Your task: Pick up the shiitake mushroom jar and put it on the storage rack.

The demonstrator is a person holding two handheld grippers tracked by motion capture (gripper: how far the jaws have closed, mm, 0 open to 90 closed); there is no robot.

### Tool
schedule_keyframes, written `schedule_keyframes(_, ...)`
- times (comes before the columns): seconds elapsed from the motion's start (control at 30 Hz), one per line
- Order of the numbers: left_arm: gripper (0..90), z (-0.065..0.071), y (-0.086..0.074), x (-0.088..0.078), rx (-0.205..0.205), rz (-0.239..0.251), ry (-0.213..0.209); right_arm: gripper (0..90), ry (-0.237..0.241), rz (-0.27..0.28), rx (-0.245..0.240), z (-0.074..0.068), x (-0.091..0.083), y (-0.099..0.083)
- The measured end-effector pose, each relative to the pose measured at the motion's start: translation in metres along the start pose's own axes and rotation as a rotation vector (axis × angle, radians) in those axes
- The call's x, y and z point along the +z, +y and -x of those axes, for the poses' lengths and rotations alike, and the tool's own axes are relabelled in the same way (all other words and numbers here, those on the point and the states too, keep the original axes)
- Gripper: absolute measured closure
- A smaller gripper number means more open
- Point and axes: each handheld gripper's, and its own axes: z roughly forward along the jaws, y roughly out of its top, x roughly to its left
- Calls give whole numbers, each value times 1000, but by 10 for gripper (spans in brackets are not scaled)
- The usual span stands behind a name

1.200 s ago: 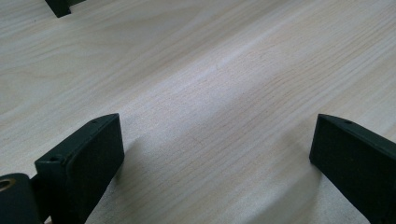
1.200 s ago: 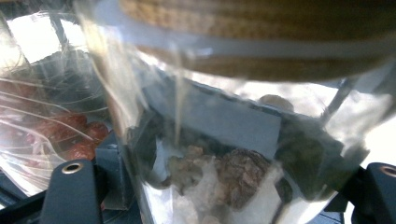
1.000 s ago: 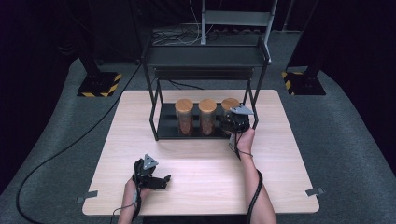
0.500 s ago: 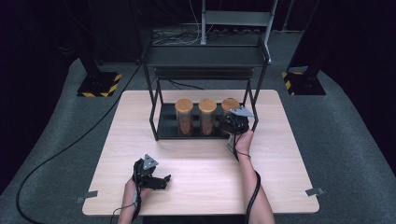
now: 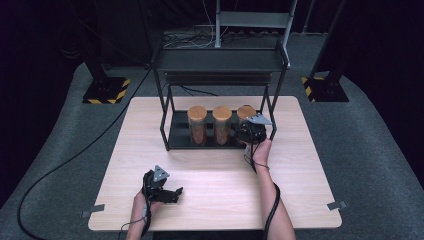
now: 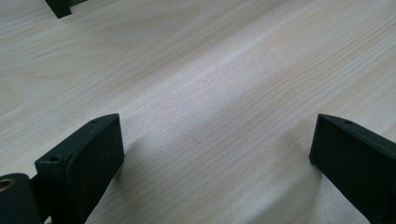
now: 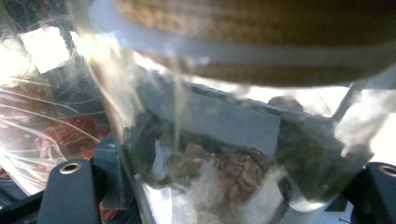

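Observation:
Three glass jars with wooden lids stand in a row on the black tray point(image 5: 176, 140) under the rack. My right gripper point(image 5: 248, 131) is at the rightmost jar point(image 5: 245, 112), near the rack's right front leg. In the right gripper view this jar point(image 7: 224, 154) sits between both jaws, its walls touching them, with brown pieces at its bottom. The gripper is shut on it. Low on the table near the front left, my left gripper point(image 5: 169, 192) stands open, and its jaws point(image 6: 215, 154) span bare wood.
The black metal rack point(image 5: 220, 60) carries a shelf over the tray, and its legs point(image 5: 272, 117) flank the jars. The middle jar point(image 5: 222, 124) and left jar point(image 5: 197, 124) hold reddish contents. Cables trail from both grippers across the wooden table point(image 5: 300, 165).
My right gripper has shifted very slightly toward the person at the rightmost jar. The left gripper and the jars have kept their places.

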Motion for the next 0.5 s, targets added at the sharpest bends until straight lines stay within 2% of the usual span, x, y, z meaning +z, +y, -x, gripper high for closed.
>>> schedule_keyframes(0.5, 23, 0, 0, 0, -2, 0, -1, 237, 6, -32, -8, 1, -1, 3)
